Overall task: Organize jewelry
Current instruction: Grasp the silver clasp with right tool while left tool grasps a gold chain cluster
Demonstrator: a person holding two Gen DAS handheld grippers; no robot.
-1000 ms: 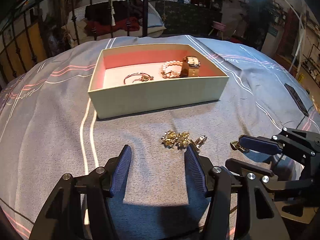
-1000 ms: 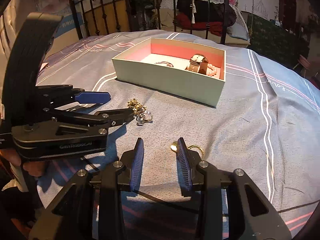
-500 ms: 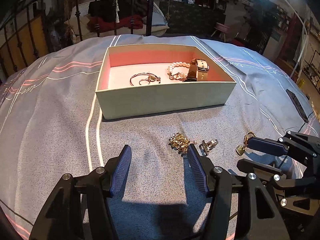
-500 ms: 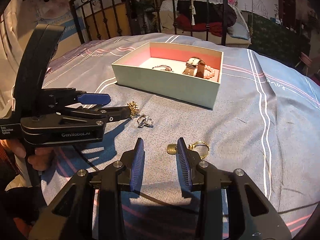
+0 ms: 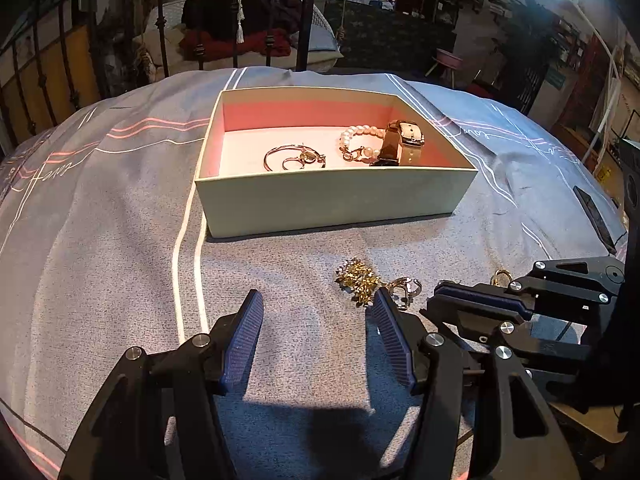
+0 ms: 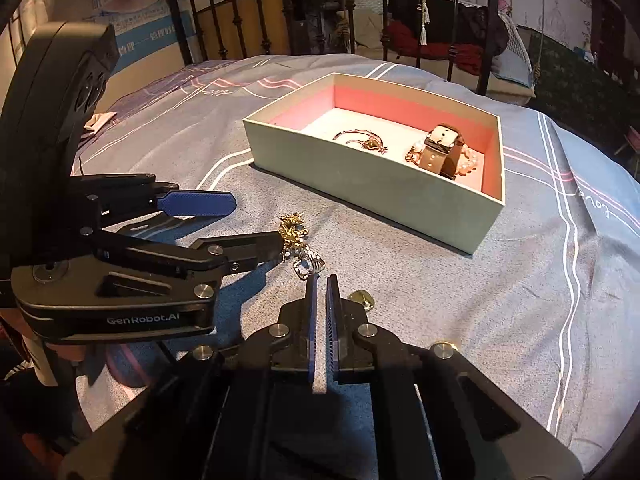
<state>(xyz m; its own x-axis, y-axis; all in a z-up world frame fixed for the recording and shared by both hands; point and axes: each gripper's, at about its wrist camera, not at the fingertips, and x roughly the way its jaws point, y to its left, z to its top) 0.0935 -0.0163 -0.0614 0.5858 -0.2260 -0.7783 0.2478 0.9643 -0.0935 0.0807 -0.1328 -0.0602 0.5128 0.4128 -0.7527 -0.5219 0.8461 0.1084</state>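
Left wrist view: left gripper (image 5: 316,312) jaws spread wide, nothing between them, low over the grey bedspread (image 5: 100,260); its right fingertip (image 5: 384,300) sits just beside the gold cluster brooch (image 5: 356,278) and the silver ring piece (image 5: 406,286), which touch each other on the cloth; can't tell if the fingertip actually touches either.

Right gripper (image 5: 440,292) comes in from the right, fingers nearly closed; a gold clasp (image 5: 500,276) shows just behind it.

Open box (image 5: 328,200), pale outside and pink inside, stands farther back on the bedspread, well apart from the loose pieces; inside: thin bangle with a charm (image 5: 294,156) left of centre, pearl bracelet (image 5: 360,142) and strap watch (image 5: 402,142) touching each other toward the right wall.

Right wrist view: right gripper (image 6: 320,280) jaws narrowed to a thin slit; silver ring piece (image 6: 308,266) lies right at the tips; can't tell whether it is pinched or only touched; gold heart charm (image 6: 362,298) on the cloth just right of the right finger; brooch (image 6: 292,230) at the tip of the left gripper (image 6: 256,224); box (image 6: 360,176) beyond.
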